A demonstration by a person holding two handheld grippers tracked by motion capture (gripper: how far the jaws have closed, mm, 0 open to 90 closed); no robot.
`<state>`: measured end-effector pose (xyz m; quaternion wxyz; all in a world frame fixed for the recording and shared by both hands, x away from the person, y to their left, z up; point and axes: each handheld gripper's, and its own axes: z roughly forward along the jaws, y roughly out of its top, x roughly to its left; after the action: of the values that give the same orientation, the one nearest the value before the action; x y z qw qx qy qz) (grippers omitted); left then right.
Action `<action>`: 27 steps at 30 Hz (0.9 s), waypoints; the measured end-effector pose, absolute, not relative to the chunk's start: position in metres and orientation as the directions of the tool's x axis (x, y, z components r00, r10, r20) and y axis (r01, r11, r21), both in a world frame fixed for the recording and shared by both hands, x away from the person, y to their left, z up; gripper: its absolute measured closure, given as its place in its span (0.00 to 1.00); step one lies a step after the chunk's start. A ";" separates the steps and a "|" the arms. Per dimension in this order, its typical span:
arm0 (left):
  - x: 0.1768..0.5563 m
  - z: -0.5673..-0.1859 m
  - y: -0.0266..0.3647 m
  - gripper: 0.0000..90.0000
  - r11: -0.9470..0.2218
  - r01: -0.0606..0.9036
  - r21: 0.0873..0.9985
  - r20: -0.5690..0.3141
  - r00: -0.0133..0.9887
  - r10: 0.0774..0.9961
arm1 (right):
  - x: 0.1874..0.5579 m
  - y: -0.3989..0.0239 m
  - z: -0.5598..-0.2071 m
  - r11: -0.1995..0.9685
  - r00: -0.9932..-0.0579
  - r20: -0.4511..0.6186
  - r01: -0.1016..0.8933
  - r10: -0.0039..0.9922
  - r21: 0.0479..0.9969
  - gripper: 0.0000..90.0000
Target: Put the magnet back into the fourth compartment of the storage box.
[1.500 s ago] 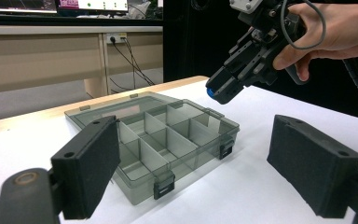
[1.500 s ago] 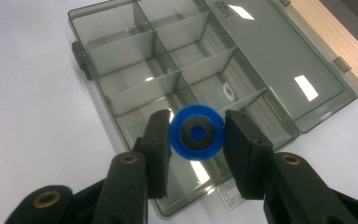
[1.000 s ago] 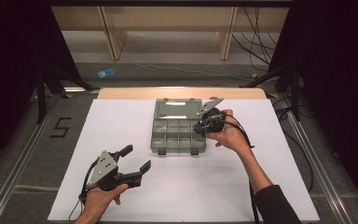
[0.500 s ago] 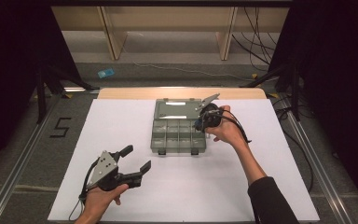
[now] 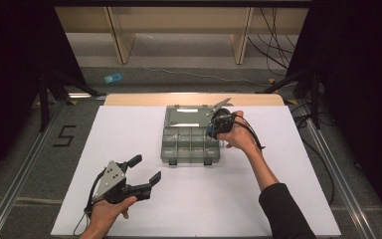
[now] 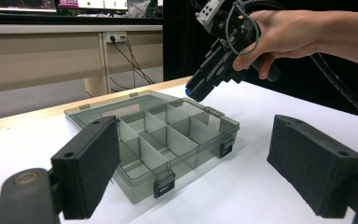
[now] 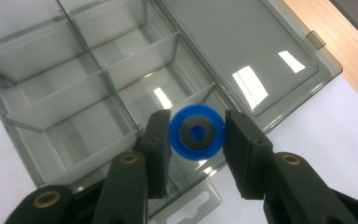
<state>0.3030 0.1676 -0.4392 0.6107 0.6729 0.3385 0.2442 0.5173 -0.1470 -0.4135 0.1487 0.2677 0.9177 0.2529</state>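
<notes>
A smoky clear compartment box (image 5: 169, 152) lies open at the middle of the white table, its lid (image 5: 185, 116) flat behind it. My right gripper (image 5: 210, 132) hangs over the box's right rear corner, pointing down, shut on a blue round disc with a dark centre (image 7: 197, 133). Under the disc (image 6: 191, 93) is a corner compartment of the box (image 7: 65, 100), and all the compartments look empty. My left gripper (image 5: 146, 168) rests low at the front left, open, with nothing between its pads (image 6: 91, 163). It faces the box (image 6: 168, 140).
A wooden strip (image 5: 194, 99) runs along the table's far edge. Behind it are shelf legs, floor cables and a small blue thing (image 5: 112, 78) on the floor. A "5" (image 5: 64, 135) is marked on the floor at left. White table surface spreads on both sides of the box.
My right hand has shifted slightly left and lower over the box's right rear corner, still holding the blue disc. The left hand has stayed put.
</notes>
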 end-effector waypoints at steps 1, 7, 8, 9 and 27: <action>0.303 -0.439 0.167 0.18 -0.024 0.158 0.987 -0.086 0.652 0.753 | 0.518 -0.146 -0.414 0.729 -0.812 -0.136 0.419 0.568 0.542 0.70; 0.303 -0.439 0.168 0.18 -0.023 0.158 0.987 -0.086 0.652 0.753 | 0.522 -0.143 -0.417 0.738 -0.812 -0.140 0.423 0.566 0.526 0.70; 0.303 -0.439 0.168 0.18 -0.023 0.158 0.987 -0.087 0.651 0.754 | 0.522 -0.143 -0.418 0.740 -0.813 -0.140 0.424 0.565 0.522 0.70; 0.303 -0.439 0.168 0.18 -0.023 0.158 0.987 -0.087 0.651 0.754 | 0.522 -0.143 -0.419 0.740 -0.812 -0.140 0.427 0.566 0.520 0.70; 0.304 -0.440 0.167 0.18 -0.014 0.153 0.988 -0.091 0.656 0.750 | 0.530 -0.139 -0.430 0.755 -0.812 -0.141 0.443 0.567 0.484 0.70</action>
<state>0.3038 0.1675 -0.4396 0.6161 0.6695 0.3370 0.2422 0.5300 -0.1395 -0.4297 0.1409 0.2727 0.9261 0.2196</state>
